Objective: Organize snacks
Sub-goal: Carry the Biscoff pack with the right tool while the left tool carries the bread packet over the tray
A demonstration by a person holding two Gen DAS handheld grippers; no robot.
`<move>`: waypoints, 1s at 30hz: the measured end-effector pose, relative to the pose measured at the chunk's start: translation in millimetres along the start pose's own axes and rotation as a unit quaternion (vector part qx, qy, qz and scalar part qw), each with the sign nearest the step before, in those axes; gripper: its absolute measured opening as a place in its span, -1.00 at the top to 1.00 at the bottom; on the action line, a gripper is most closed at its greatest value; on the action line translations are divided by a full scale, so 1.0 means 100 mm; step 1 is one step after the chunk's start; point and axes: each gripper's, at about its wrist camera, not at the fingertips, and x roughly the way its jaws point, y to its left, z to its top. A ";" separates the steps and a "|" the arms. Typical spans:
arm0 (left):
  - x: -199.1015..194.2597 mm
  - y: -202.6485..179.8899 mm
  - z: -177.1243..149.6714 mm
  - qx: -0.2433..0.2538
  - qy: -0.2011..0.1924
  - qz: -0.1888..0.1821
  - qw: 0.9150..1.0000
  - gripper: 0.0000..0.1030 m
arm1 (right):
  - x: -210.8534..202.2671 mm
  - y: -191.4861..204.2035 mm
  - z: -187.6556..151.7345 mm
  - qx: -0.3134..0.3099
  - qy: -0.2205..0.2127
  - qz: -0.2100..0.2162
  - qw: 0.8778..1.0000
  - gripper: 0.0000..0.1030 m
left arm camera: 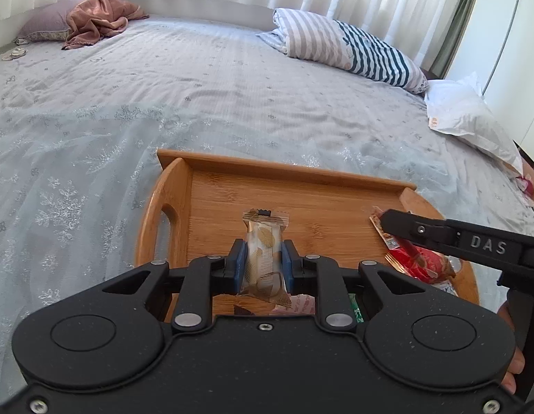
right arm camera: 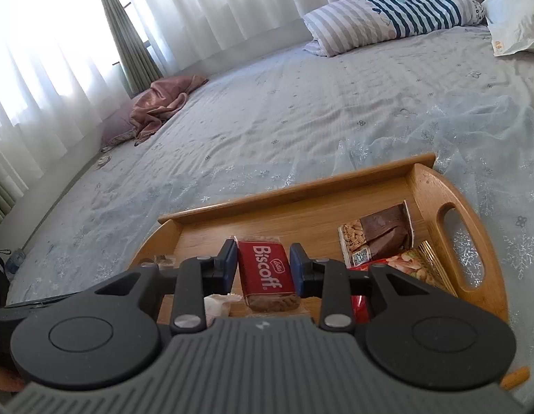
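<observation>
A wooden tray (left arm camera: 284, 172) with handle slots lies on the bed. My left gripper (left arm camera: 263, 252) is shut on a gold-and-white wrapped snack (left arm camera: 265, 252), held upright above the tray floor. My right gripper (right arm camera: 264, 258) is shut on a red Biscoff biscuit pack (right arm camera: 267, 269) over the tray (right arm camera: 301, 189). In the left wrist view the right gripper's finger (left arm camera: 439, 231) reaches in over the tray's right side. A brown nut-chocolate pack (right arm camera: 380, 234) and a red snack bag (right arm camera: 411, 265) lie at the tray's right end; the red bag also shows in the left wrist view (left arm camera: 422, 262).
The tray sits on a grey patterned bedspread (left arm camera: 197, 103). A striped pillow (left arm camera: 353, 45) and a white plastic bag (left arm camera: 467, 114) lie at the far right, a pink cloth on a pillow (left arm camera: 94, 17) at the far left. Curtains hang behind the bed.
</observation>
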 end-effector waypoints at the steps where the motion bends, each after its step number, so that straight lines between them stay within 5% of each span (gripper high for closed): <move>1: 0.06 0.00 -0.01 -0.001 0.003 0.002 1.000 0.60 | 0.06 0.01 0.00 0.000 0.002 -0.003 1.000 0.29; 18: 0.41 0.02 -0.12 -0.004 0.018 0.016 1.000 0.60 | 0.47 0.04 -0.20 -0.007 -0.004 -0.085 0.996 0.28; 30: 0.43 -0.02 -0.16 0.010 0.012 0.021 1.000 0.60 | 0.51 0.08 -0.24 -0.028 -0.007 -0.100 0.995 0.28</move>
